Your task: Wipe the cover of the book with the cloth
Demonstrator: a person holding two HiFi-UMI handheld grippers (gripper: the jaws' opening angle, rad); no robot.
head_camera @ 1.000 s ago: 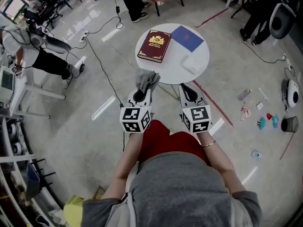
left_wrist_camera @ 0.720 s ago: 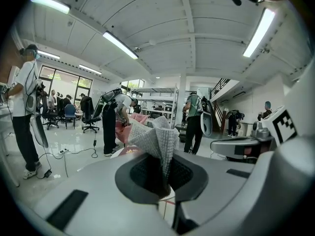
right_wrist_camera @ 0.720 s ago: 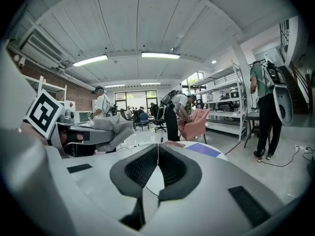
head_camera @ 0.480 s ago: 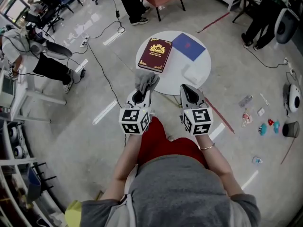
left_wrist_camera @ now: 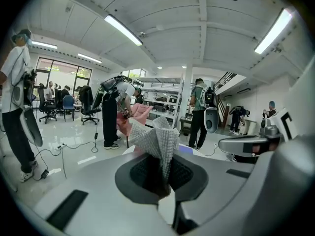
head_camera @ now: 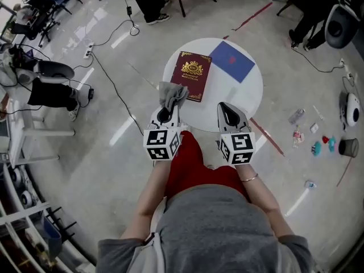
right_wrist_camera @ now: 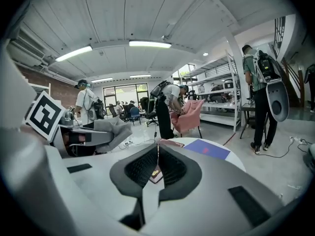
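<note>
A maroon book with a gold crest lies closed on the left part of a round white table. My left gripper is shut on a crumpled grey cloth, which hangs over the table's near-left edge, just short of the book's near corner. In the left gripper view the waffle-weave cloth stands up out of the shut jaws of the left gripper. My right gripper is shut with nothing in it, over the table's near edge. The right gripper view shows the book past the right gripper.
A blue book lies at the table's far right. A pink chair and standing people are beyond the table. Cables run over the floor at left. Small items lie on the floor at right, by a red tape line.
The table and books have come nearer in the head view. Both grippers now reach the table's near edge, and the cloth overlaps the tabletop beside the book.
</note>
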